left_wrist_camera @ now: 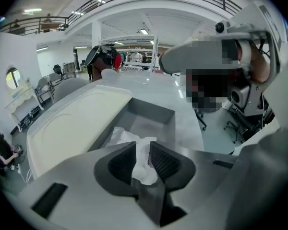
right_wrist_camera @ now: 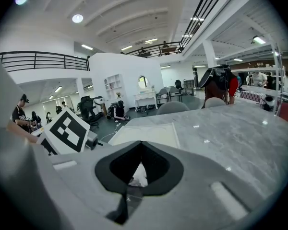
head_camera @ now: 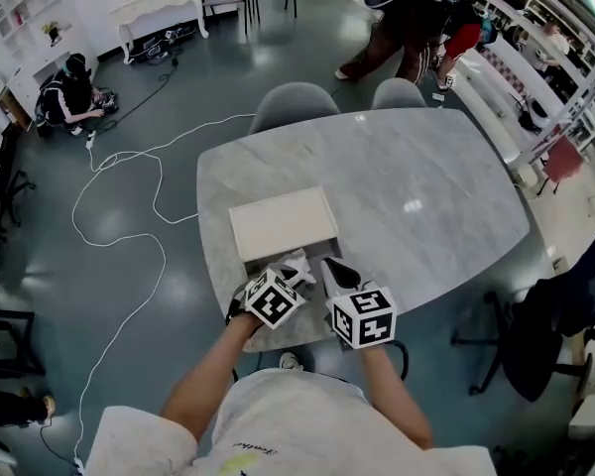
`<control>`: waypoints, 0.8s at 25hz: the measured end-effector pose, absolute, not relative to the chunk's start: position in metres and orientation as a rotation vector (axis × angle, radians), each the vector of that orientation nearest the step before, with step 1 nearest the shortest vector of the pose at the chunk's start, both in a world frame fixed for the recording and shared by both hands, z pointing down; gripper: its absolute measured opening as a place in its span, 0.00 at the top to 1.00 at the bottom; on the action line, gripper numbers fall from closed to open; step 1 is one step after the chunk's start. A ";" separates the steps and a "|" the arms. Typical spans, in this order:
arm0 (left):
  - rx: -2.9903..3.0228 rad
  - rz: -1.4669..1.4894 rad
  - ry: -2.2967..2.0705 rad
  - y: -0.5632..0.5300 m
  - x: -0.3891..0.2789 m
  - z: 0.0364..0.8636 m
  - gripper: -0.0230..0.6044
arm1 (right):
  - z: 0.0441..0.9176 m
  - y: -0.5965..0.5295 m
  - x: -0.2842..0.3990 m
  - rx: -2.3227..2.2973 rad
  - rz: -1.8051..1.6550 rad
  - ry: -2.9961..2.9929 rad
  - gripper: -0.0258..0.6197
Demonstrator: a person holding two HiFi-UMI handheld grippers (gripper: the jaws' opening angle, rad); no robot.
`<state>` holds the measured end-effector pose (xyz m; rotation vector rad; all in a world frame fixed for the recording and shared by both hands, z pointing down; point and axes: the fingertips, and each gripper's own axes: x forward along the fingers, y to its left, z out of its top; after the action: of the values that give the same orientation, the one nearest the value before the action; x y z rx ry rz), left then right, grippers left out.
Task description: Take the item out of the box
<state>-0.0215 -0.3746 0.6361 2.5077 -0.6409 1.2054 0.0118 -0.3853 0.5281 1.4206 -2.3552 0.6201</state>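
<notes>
A flat cream box [head_camera: 283, 221] lies on the marble table [head_camera: 416, 186], near its front edge. Its grey inner tray [left_wrist_camera: 156, 113] is slid out from under the lid [left_wrist_camera: 72, 123]. A crumpled white wrapped item [head_camera: 297, 264] sits at the tray's near end. My left gripper [head_camera: 290, 274] is shut on it, and the white material [left_wrist_camera: 143, 163] bulges between the ribbed pads. My right gripper [head_camera: 329, 266] is beside it on the right. Its jaws are shut, with a scrap of the white item [right_wrist_camera: 138, 178] caught between them. The cream lid [right_wrist_camera: 144, 134] lies just beyond.
Two grey chairs [head_camera: 296, 105] stand at the table's far side, and a dark chair [head_camera: 550, 315] at the right. A white cable [head_camera: 119, 226] snakes over the floor on the left. People stand beyond the table [head_camera: 416, 28], and one sits on the floor [head_camera: 71, 92].
</notes>
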 end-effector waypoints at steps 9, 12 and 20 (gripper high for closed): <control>2.499 1.299 -0.600 -0.380 -0.020 0.655 0.83 | 0.532 -0.391 0.010 1.413 0.620 -2.331 0.95; 2.501 1.328 -0.591 -0.379 -0.021 0.657 0.83 | 0.533 -0.392 0.008 1.414 0.620 -2.335 0.95; 2.483 1.406 -0.590 -0.381 -0.021 0.663 0.89 | 0.533 -0.394 0.012 1.426 0.620 -2.333 0.95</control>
<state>-0.0209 -0.3807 0.6631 2.4829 -0.5904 1.4059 0.0120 -0.3943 0.5333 1.4262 -2.3327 0.6198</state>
